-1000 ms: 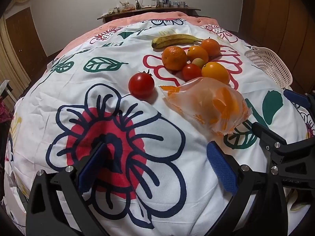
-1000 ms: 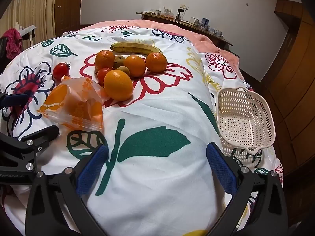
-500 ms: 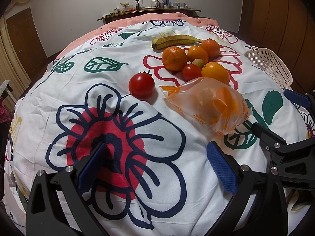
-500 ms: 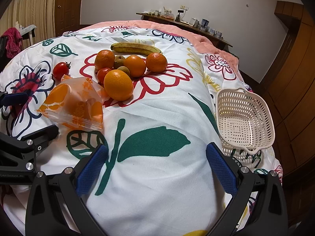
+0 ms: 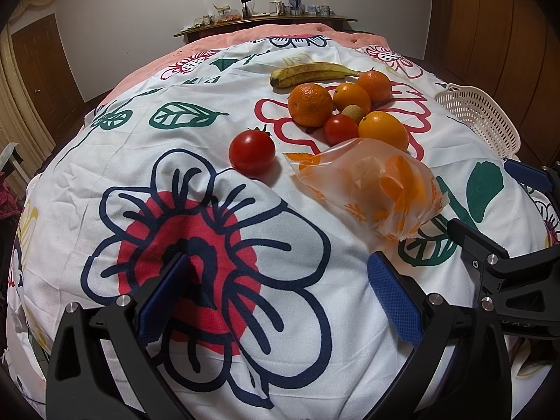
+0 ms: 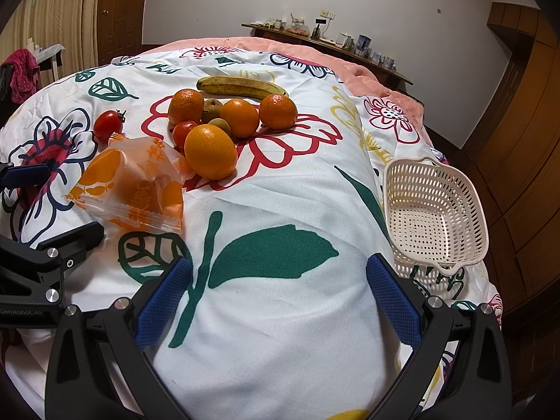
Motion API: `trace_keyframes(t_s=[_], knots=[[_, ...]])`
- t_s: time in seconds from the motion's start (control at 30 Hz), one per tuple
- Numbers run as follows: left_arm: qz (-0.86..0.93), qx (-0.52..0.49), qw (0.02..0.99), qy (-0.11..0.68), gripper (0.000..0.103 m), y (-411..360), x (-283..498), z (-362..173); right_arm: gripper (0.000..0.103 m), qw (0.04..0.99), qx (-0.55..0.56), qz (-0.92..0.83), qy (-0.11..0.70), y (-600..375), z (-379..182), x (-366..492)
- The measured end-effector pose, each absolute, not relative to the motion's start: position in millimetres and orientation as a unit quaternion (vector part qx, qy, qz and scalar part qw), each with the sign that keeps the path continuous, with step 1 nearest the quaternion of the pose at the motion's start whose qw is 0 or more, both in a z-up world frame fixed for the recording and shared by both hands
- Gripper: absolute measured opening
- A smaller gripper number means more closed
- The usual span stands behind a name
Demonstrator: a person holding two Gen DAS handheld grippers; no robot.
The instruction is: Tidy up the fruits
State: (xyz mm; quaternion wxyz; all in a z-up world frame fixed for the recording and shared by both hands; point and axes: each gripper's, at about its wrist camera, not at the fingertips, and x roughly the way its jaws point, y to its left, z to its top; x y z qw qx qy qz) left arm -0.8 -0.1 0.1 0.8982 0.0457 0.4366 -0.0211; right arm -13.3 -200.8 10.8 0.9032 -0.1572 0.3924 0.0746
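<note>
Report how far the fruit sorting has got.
Done: nothing; the white basket holds no fruit. In hand: nothing; the left gripper and right gripper are open. Left: the banana, oranges, tomatoes and bagged fruit lie on the cloth.

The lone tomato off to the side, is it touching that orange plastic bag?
Apart. In the left wrist view a strip of bare cloth separates the lone tomato from the nearest corner of the orange plastic bag.

Left gripper [image 5: 280, 294], right gripper [image 6: 276, 290]: black frames, silver screws, blue textured pads on fingers [image 6: 393, 301]
</note>
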Motion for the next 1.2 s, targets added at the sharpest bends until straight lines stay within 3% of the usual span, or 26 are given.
trace_keyframes(t_s=[0.73,1.2], knots=[[-0.023,0.044,0.9,0.434,0.101,-1.2,1.8,2.6,0.098,0.905,-0.15,0.081,0.39,-204.1,14.3,-14.2],[-0.019,0.037,0.916,0.4,0.101,12.4,-6.6,37.3,0.098,0.905,-0.129,0.122,0.387,-206.0,36.5,-26.7]])
